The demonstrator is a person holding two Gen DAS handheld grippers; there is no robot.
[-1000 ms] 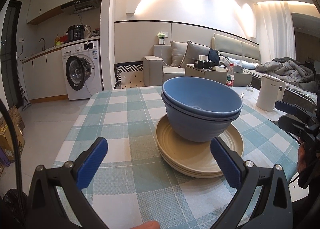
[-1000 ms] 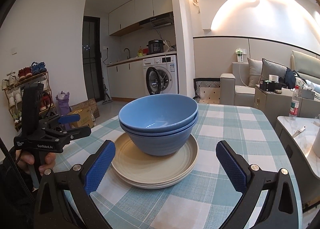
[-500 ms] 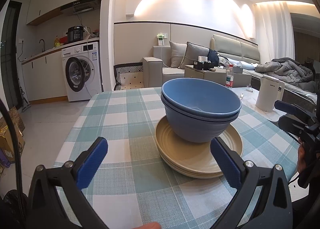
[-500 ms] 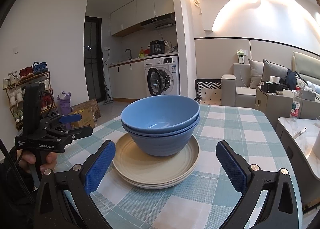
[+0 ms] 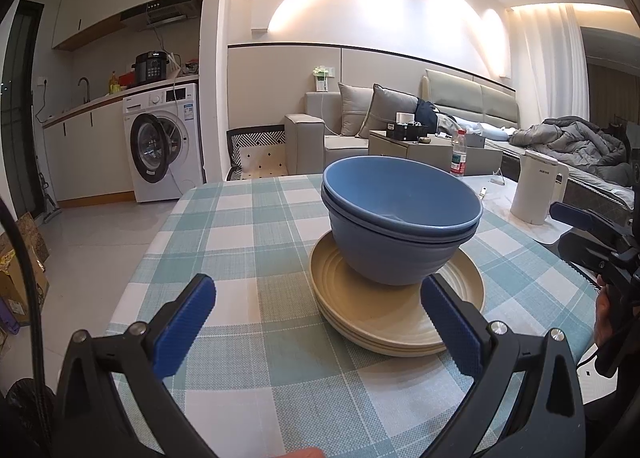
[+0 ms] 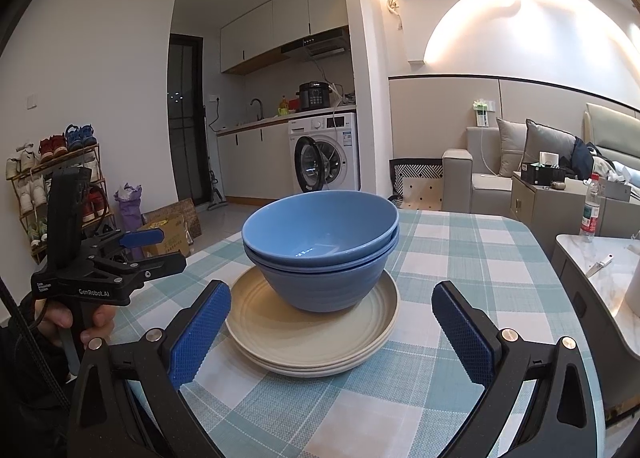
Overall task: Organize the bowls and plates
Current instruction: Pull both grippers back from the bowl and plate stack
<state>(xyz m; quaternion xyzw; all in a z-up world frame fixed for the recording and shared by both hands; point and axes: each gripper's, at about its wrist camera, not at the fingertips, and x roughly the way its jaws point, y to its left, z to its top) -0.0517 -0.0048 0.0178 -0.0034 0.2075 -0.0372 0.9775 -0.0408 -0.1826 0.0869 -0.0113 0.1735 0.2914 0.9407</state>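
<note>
Two blue bowls sit nested, one inside the other, on a stack of beige plates in the middle of the checked tablecloth. My left gripper is open, held back from the stack, which lies ahead and to its right. My right gripper is open too, its blue pads wide either side of the stack's near edge without touching it. Each gripper also shows in the other's view, with nothing in it.
A white kettle stands on a marble side table at the right. Beyond the table are a washing machine, a sofa and a shoe rack. A hand holds the left gripper's handle.
Both grippers have drifted very slightly; the bowls and plates have not moved. Both stay open.
</note>
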